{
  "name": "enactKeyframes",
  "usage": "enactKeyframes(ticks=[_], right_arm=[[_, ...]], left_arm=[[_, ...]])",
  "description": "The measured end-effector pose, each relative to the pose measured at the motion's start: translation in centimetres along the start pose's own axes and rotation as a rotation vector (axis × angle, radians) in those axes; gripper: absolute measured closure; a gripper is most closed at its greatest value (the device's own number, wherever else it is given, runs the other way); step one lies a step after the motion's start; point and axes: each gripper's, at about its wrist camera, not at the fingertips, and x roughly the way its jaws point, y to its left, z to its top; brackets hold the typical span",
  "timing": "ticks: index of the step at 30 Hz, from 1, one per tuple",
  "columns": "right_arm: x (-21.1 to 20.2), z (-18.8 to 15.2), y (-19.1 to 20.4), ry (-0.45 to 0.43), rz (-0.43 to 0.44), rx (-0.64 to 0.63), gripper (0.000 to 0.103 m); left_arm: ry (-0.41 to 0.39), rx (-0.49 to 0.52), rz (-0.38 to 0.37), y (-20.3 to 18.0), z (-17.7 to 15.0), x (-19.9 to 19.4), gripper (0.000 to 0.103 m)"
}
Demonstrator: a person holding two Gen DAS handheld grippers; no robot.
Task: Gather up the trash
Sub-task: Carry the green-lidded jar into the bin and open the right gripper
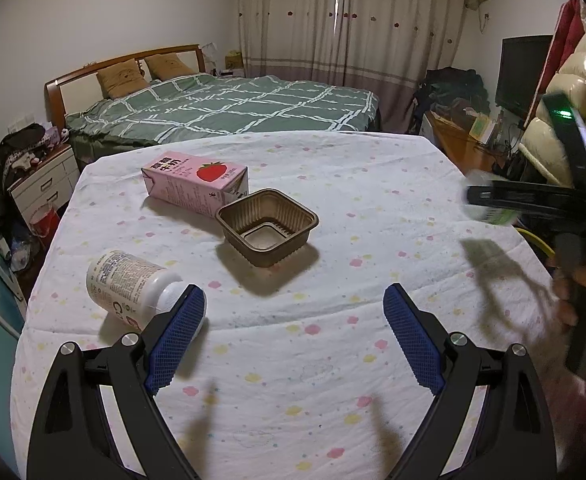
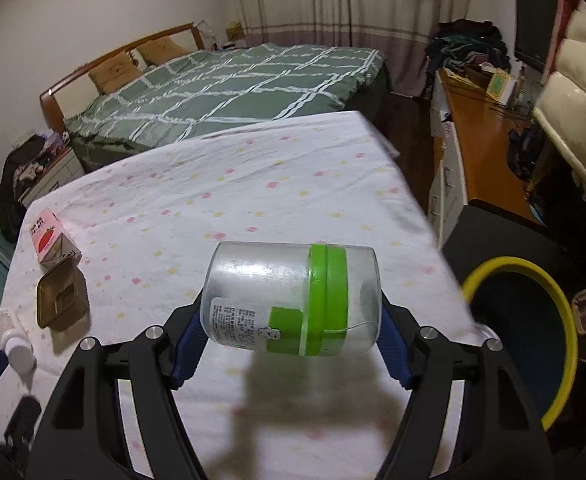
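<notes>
Spreading across both views, the worktop (image 1: 333,208) wears a white cloth dotted with pastel flowers. At three o'clock of it in the right wrist view stands a dark bin (image 2: 533,328) with a yellow rim. The right hand-held gripper (image 2: 289,340) is clamped on a clear jar (image 2: 289,296) with a green lid, held sideways above the cloth near the bin. The left hand-held gripper (image 1: 295,336) hovers with fingers spread wide, gripping nothing. At ten o'clock of it lies a pink strawberry milk carton (image 1: 195,184), touching a brown plastic tray (image 1: 267,226); a white bottle (image 1: 133,286) lies just beside the left finger.
</notes>
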Motion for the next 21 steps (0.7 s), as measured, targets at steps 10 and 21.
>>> enactKeyframes(ticks=[10, 21], right_arm=[[-4.0, -3.4, -12.7, -0.020, -0.153, 0.194, 0.034], [-1.0, -6.5, -20.7, 0.080, -0.221, 0.340, 0.034]], left_arm=[[-0.007, 0.018, 0.004, -0.4, -0.1, -0.1, 0.013], [0.003, 0.047, 0.012, -1.0, -0.3, 0.3, 0.013]])
